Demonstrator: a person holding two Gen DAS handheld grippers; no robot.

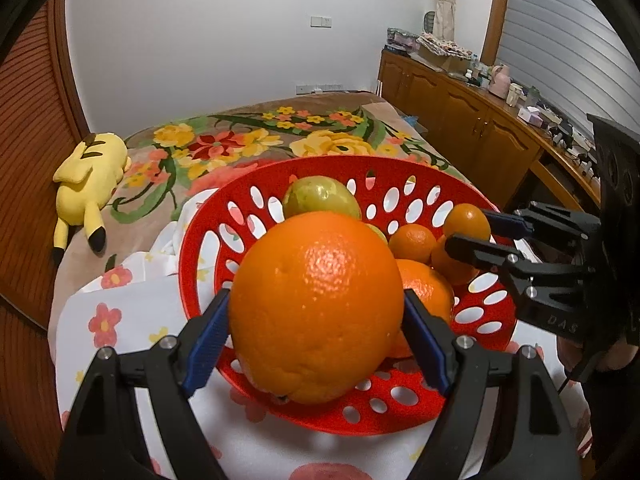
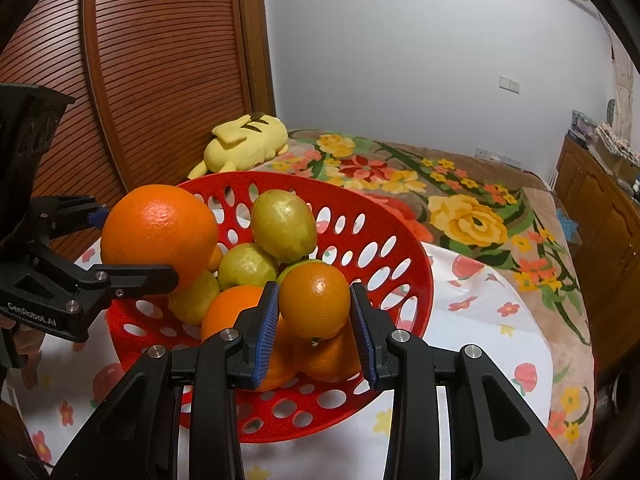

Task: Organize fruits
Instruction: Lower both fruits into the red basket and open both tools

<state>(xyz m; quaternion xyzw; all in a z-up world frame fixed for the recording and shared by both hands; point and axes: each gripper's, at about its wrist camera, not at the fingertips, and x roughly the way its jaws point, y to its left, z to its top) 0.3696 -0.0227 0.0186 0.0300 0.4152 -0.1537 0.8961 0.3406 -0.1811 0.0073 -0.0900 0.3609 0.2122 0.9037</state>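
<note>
Left gripper (image 1: pixel 316 312) clamps big orange (image 1: pixel 316 304) above red basket (image 1: pixel 420 416); right gripper (image 2: pixel 314 308) pinches small orange (image 2: pixel 314 300) (pile directly below both).

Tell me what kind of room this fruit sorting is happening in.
Most likely a bedroom: a bed with a floral blanket, a yellow plush toy lying on it, and a wooden sideboard along the wall.
</note>
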